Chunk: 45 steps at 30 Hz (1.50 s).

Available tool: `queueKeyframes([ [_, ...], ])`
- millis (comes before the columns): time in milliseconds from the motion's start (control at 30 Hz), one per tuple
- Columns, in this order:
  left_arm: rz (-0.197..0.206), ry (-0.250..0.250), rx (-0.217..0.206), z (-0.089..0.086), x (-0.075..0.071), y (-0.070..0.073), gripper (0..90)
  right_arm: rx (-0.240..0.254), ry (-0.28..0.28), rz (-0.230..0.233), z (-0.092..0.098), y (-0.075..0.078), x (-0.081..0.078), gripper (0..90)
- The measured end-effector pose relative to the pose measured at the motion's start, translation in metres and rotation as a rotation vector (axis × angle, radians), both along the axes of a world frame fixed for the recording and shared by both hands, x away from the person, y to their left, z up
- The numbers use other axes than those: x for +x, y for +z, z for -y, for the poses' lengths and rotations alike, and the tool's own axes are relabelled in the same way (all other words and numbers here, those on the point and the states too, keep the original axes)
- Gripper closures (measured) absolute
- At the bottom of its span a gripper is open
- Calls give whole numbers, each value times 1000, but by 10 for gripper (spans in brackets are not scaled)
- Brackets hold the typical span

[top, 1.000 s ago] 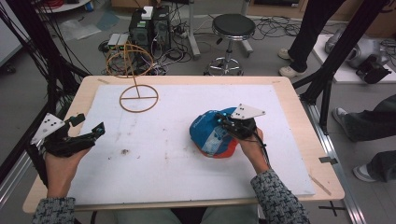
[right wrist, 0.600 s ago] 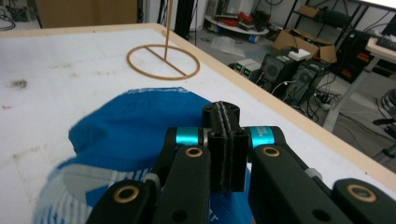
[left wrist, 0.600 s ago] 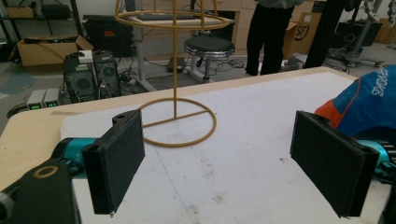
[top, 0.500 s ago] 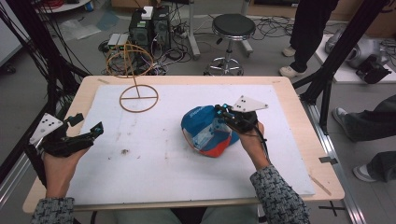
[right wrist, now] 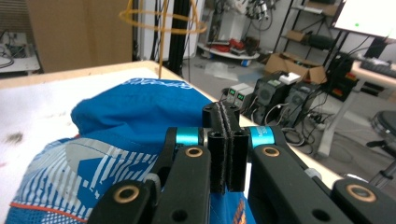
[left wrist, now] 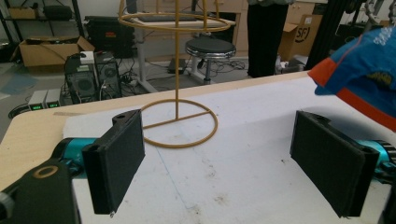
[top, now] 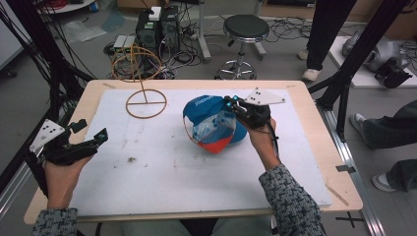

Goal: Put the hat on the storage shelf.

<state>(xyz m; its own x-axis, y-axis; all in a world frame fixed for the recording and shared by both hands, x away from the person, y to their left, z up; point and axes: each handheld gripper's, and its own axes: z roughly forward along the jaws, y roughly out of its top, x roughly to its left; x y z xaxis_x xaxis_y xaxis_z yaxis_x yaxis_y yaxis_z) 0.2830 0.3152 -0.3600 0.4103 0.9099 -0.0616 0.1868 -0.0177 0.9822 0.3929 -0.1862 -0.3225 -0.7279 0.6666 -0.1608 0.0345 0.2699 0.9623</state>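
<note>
So the blue fabric cap with white mesh and an orange trim (top: 215, 125) is held up off the white table mat (top: 162, 167) near the middle of the table, pinched at its edge by the right gripper (top: 235, 105), whose jaws are pressed flat together on the fabric. The cap hangs a bit right of the yellow wire stand with a ring base and a ring on top (top: 143, 83), which sits at the back left of the mat, and the cap looks meant to be hung over that top ring.

For that to be done well, the cap should probably be kept lifted above the top ring, with its open underside turned down before it's lowered. The pinch should be kept firm, since floppy fabric can slip.

The left gripper (top: 89, 141) is parked low at the left edge, jaws wide apart with nothing between them; the stand base could be steadied with it.

No containers are on the table, so nothing is held inside anything.
</note>
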Motion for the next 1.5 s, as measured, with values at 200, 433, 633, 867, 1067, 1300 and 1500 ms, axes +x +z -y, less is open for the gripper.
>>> queueKeyframes([
  [200, 0, 1, -4, -1, 0, 0, 180, 19, -10, 26, -5, 16, 7, 900],
  [433, 6, 3, -5, -2, -1, 1, 180, 65, -11, 38, -17, 36, 20, 900],
  [633, 3, 4, -4, -3, 0, 0, 180, 90, -10, 58, -33, 49, 28, 900],
  [867, 7, 1, -2, -2, -1, 2, 180, 110, -14, 77, -49, 65, 39, 900],
  [1067, 9, 2, -12, -4, -1, 2, 180, 157, -15, 82, -59, 84, 52, 900],
  [1300, 15, 5, -14, -6, -2, 3, 180, 165, -27, 81, -72, 98, 66, 900],
  [1500, 16, 7, -18, -8, -3, 4, 180, 165, -36, 86, -83, 103, 75, 900],
])
